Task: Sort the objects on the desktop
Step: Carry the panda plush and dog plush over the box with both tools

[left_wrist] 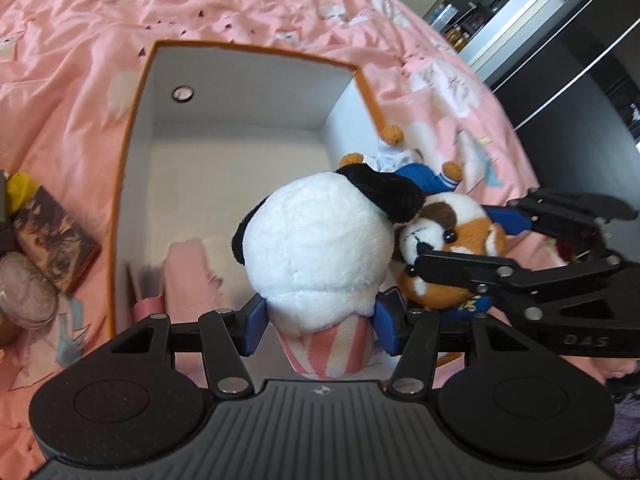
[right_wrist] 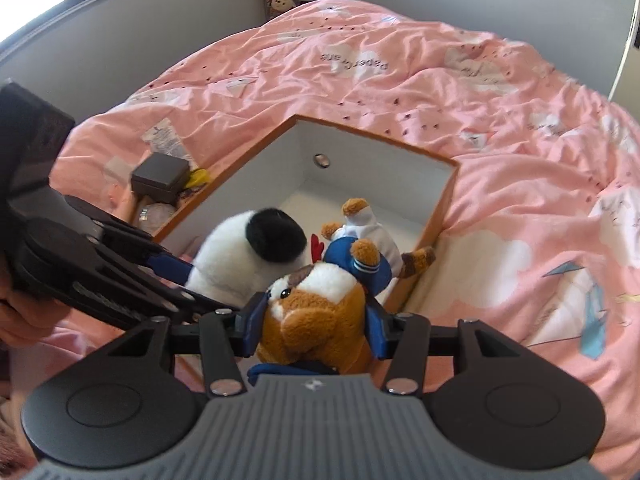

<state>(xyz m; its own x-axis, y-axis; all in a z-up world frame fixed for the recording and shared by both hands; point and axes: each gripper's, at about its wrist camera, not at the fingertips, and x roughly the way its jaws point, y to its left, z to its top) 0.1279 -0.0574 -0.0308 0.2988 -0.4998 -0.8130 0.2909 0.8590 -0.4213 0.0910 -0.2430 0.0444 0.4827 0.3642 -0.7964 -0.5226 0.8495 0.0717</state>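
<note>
The left gripper (left_wrist: 318,320) was clenched on the white-and-black plush (left_wrist: 316,248), its blue pads pressing the striped base. The right gripper (right_wrist: 314,326) was clenched on the brown-and-white plush (right_wrist: 316,312). Both toys hung over the open orange-rimmed box (left_wrist: 132,128), touching each other. At 9 o'clock of the box lay a small book (left_wrist: 52,236) on the pink bedspread (left_wrist: 80,40).

left hand-held gripper (left_wrist: 320,320) clamped, right hand-held gripper (right_wrist: 314,326) clamped, both angled downward

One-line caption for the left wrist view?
Left tool grips a white plush over the open box; right tool holds a brown plush beside it.
</note>
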